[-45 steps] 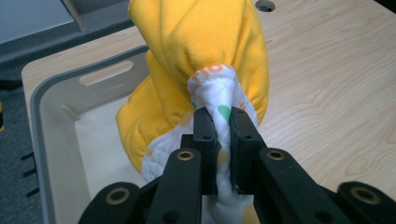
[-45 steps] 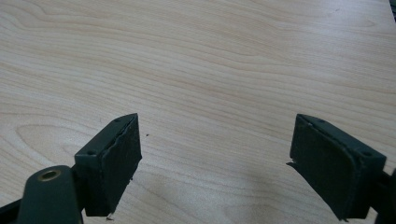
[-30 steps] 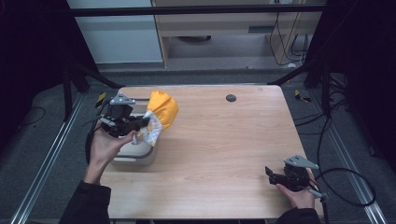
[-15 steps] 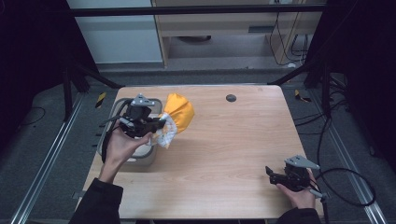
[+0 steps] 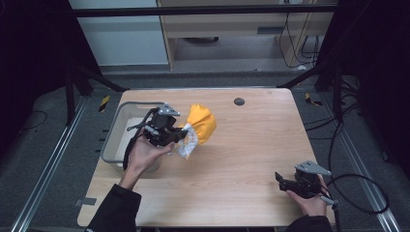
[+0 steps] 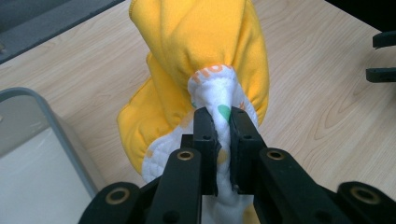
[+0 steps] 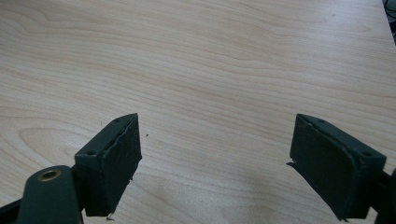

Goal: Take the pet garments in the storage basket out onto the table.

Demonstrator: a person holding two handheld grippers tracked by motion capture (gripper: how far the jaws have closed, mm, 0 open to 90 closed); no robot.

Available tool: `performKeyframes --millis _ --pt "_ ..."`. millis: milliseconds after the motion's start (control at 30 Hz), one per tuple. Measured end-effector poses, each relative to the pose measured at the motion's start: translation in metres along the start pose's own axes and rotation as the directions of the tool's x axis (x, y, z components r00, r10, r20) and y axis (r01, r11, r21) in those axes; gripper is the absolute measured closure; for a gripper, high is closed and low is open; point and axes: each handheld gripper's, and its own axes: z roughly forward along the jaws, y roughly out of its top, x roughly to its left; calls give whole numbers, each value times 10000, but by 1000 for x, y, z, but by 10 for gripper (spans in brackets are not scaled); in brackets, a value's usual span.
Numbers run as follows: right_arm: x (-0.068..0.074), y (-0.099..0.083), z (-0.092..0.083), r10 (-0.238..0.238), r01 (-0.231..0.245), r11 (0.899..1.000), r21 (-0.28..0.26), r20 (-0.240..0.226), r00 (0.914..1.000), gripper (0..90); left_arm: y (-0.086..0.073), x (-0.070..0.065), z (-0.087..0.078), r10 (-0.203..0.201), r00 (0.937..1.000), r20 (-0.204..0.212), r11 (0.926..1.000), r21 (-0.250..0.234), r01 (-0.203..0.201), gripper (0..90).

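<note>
A bunched yellow cloth (image 5: 202,123) with a white patterned lining (image 6: 219,93) hangs over the wooden table (image 5: 241,159), just right of a grey bin (image 5: 116,133). My left gripper (image 5: 180,137) is shut on the white lining, and the yellow part (image 6: 205,42) bulges beyond the jaws. In the left gripper view my left gripper (image 6: 223,119) pinches that fold tightly. My right gripper (image 5: 279,180) rests low at the table's front right, held by a hand. Its jaws stand wide apart over bare wood in the right gripper view, my right gripper (image 7: 215,154) open with nothing between them.
The grey bin has a pale inside (image 6: 32,172) and sits at the table's left edge. A small dark round hole (image 5: 239,101) marks the table's far side. Cables (image 5: 358,193) trail on the floor at the right, and metal rails (image 5: 48,164) run along the left.
My left gripper has carried the yellow cloth rightward out of the bin area and slightly lower over the table. The right gripper has stayed where it was.
</note>
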Motion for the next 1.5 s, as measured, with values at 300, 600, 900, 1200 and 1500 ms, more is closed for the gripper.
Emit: performKeyframes --millis 300,600,900,1200,1500 --pt "0 0 0 36 -36 10000 -13 -3 10000 163 0 -12 22 165 9996 219 9997 178 -169 831" --pt "0 1 -1 54 -54 10000 -29 15 10000 163 -4 -21 47 289 9987 415 9986 424 -307 831" --pt "-1 0 0 20 -19 10000 -53 91 10000 163 -9 -32 70 452 9973 580 9966 658 -490 831" --pt "-1 0 0 51 -51 10000 -4 100 9999 163 -18 -41 90 608 9954 741 9932 948 -677 828" --pt "-1 0 1 9 -10 10000 34 125 9999 163 -32 -47 111 698 9923 1023 9871 1369 -836 790"
